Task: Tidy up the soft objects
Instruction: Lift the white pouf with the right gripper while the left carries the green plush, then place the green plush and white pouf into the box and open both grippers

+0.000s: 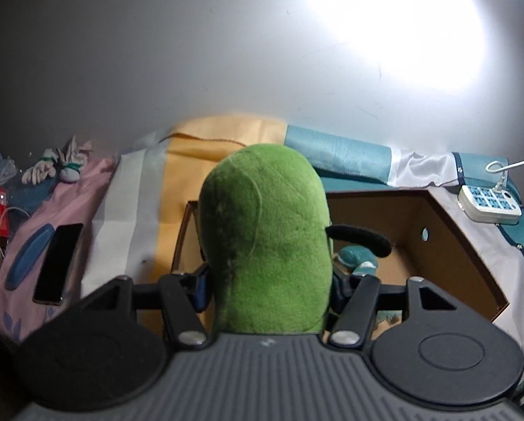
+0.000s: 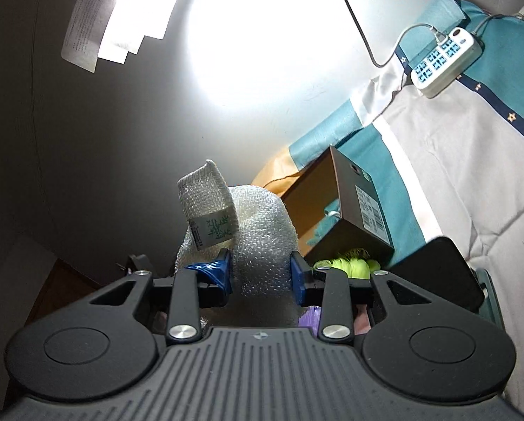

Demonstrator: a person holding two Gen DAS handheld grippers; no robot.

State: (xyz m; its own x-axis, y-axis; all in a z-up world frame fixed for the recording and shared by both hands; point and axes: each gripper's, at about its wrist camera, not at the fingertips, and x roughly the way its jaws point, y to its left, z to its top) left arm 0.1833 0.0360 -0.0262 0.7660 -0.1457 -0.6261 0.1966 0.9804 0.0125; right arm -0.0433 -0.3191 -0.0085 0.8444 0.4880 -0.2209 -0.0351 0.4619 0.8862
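My left gripper [image 1: 269, 291] is clamped on a rounded green plush toy [image 1: 265, 231] at frame centre, over the open brown cardboard box [image 1: 448, 245]. My right gripper [image 2: 260, 277] squeezes a white bubble-textured soft bundle [image 2: 262, 235], centre frame.

1. Left gripper [image 1: 269, 280]: both fingers squeezed in against a green plush toy [image 1: 265, 238], holding it upright.
2. Right gripper [image 2: 260, 277]: blue pads [image 2: 297, 277] clamped on a white bubbly-textured bundle [image 2: 262, 238], raised.
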